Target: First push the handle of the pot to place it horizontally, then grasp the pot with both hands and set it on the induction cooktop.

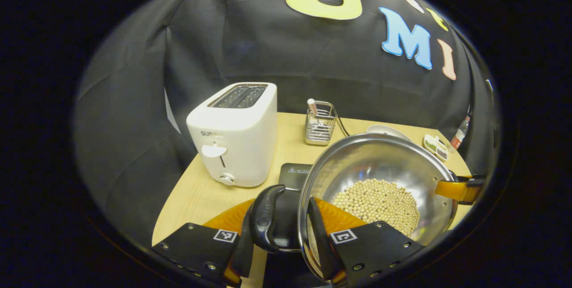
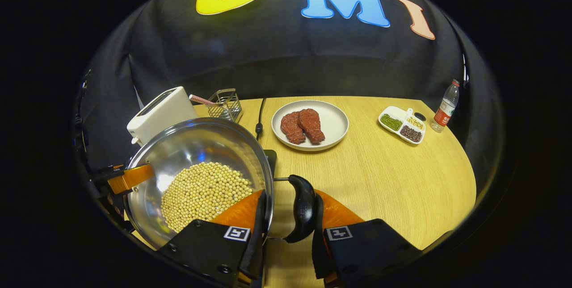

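Pot (image 2: 196, 176), steel and holding pale beans (image 2: 203, 194), is sitting lifted between both tools, with the toaster (image 1: 234, 136) just beyond its rim. Left gripper (image 1: 279, 239) is clamping one black side handle (image 1: 268, 219); right gripper (image 2: 286, 230) is clamping the opposite handle (image 2: 303, 207). Induction cooktop (image 1: 295, 174) is peeking out beside the pot's edge. Bare tabletop (image 2: 393, 181) is stretching right of the pot toward the plate (image 2: 333, 120) of meat.
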Motion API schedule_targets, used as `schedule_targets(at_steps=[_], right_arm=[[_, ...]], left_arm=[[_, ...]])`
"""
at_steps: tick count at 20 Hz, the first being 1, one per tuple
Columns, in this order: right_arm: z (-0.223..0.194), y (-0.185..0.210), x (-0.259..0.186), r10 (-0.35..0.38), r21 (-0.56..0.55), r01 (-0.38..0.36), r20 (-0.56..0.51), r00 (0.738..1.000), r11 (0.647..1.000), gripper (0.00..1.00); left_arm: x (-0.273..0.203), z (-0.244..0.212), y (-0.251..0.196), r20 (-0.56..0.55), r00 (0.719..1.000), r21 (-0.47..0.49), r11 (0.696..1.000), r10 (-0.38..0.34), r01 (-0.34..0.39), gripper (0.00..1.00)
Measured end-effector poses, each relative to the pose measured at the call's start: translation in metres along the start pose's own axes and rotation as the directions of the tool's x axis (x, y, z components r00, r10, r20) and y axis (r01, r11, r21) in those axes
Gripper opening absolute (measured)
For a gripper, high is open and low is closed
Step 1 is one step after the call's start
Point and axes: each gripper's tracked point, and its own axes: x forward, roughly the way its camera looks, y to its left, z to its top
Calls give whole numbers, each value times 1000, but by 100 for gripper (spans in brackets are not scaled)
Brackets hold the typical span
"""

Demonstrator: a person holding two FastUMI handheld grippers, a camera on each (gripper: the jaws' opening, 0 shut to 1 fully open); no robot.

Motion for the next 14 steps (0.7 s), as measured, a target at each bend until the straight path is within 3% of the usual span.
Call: schedule_targets(at_steps=[3, 7, 8, 9, 10, 11, 12, 13, 14], right_arm=[[0, 5, 3, 0, 0, 0, 1, 1000, 1000, 44], [-1, 7, 5, -2, -6, 2, 3, 1000, 1000, 50], [-1, 9, 2, 3, -9, -3, 6, 1000, 1000, 47], [1, 9, 5, 7, -15, -6, 10, 1000, 1000, 51], [3, 10, 0, 21, -23, -20, 24, 1000, 1000, 53], [10, 12, -4, 23, -39, -21, 62, 998, 999, 63], [18, 13, -9, 37, -62, -31, 99, 994, 998, 60], [25, 12, -18, 41, -86, -29, 133, 990, 996, 79], [30, 11, -23, 45, -109, -27, 166, 985, 994, 97]], left_arm=[[1, -5, 7, -7, 1000, -11, 1000, 0, 0, 60], [2, -4, 11, 1, 1000, -14, 1000, -3, 3, 57], [2, -7, 11, -1, 1000, -21, 1000, -1, 1, 64], [1, -9, 12, -5, 1000, -26, 1000, 5, -6, 58], [1, -14, 13, -14, 1000, -34, 999, 18, -18, 67], [2, -9, 15, 14, 999, -41, 998, 38, -38, 63], [-2, -3, 14, 47, 997, -55, 997, 53, -51, 70], [-6, 5, 14, 83, 994, -74, 995, 66, -60, 72], [-10, 13, 14, 115, 990, -87, 994, 80, -70, 84]])
